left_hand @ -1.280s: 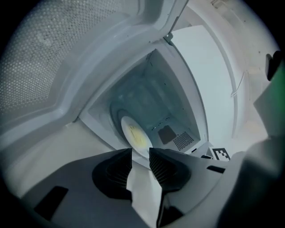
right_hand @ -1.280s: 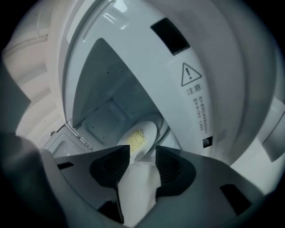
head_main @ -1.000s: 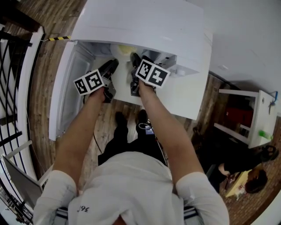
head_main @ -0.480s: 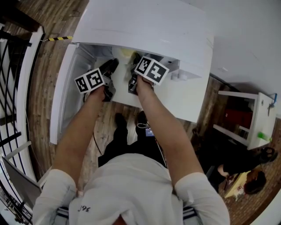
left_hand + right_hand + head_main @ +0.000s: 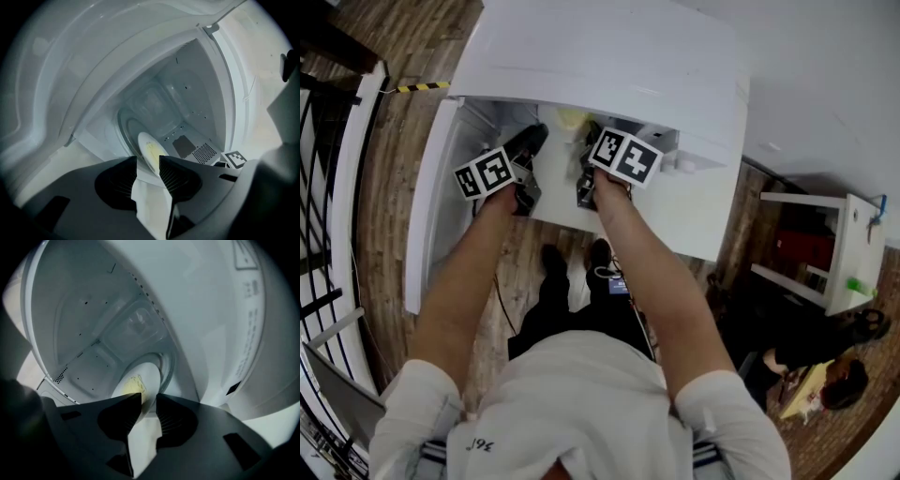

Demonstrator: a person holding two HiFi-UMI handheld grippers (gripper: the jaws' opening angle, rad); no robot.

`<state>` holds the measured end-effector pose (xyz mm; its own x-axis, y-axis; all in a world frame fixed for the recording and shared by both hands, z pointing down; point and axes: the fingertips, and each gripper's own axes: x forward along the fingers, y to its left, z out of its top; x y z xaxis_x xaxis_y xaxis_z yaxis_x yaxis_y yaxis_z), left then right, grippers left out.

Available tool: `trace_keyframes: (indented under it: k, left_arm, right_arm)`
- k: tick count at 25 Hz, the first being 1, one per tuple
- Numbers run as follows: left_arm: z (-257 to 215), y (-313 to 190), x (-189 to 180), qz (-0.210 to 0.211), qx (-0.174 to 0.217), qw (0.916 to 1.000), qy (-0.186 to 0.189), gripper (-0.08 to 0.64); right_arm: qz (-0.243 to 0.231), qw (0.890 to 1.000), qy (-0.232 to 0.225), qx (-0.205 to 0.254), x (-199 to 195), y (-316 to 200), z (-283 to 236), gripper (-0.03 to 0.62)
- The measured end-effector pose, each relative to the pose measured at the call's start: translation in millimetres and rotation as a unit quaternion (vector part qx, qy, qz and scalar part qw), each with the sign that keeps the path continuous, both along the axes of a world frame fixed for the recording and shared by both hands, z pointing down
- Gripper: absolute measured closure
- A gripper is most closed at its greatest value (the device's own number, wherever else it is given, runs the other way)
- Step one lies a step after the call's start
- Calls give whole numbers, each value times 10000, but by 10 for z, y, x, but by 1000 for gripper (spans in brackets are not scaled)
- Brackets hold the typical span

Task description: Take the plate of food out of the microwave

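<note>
Sitting inside the open microwave (image 5: 609, 66), the plate of food (image 5: 140, 376) has its rim between the jaws of the right gripper (image 5: 149, 401), which have just been closing to a narrow gap, while the left gripper (image 5: 147, 165) stands spread just short of the rim: a grip is forming, I judge, and the plate is not out.

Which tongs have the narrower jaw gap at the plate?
The right tongs: their jaws have just been closing, plate rim between them; left tongs gape wider.

The plate (image 5: 143, 140) is white, food (image 5: 153, 153) yellow, microwave (image 5: 609, 56) white.
</note>
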<state>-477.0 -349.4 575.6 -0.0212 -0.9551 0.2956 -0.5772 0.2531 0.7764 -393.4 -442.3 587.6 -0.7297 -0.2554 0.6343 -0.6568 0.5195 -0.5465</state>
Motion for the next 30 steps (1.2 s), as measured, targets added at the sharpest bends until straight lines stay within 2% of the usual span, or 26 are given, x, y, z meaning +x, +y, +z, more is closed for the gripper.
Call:
trace_keyframes:
  k: [7, 12, 17, 23, 30]
  left_arm:
    - [-49, -46, 95, 197, 302, 9993, 116, 429]
    - [-31, -91, 216, 374, 546, 9974, 285, 429]
    - [-23, -148, 251, 377, 613, 9965, 435, 430]
    - [-4, -102, 324, 422, 460, 9974, 370, 463]
    - [-144, -35, 356, 294, 560, 9976, 292, 492]
  right_arm:
    - [132, 9985, -334, -410, 187, 63, -25, 509]
    - [175, 9976, -383, -548, 286, 69, -1, 512]
    - [56, 9982, -363, -473, 315, 89, -28, 512]
    - [-48, 9991, -306, -297, 377, 95, -72, 511]
    - [-108, 9991, -375, -171, 409, 125, -156, 512]
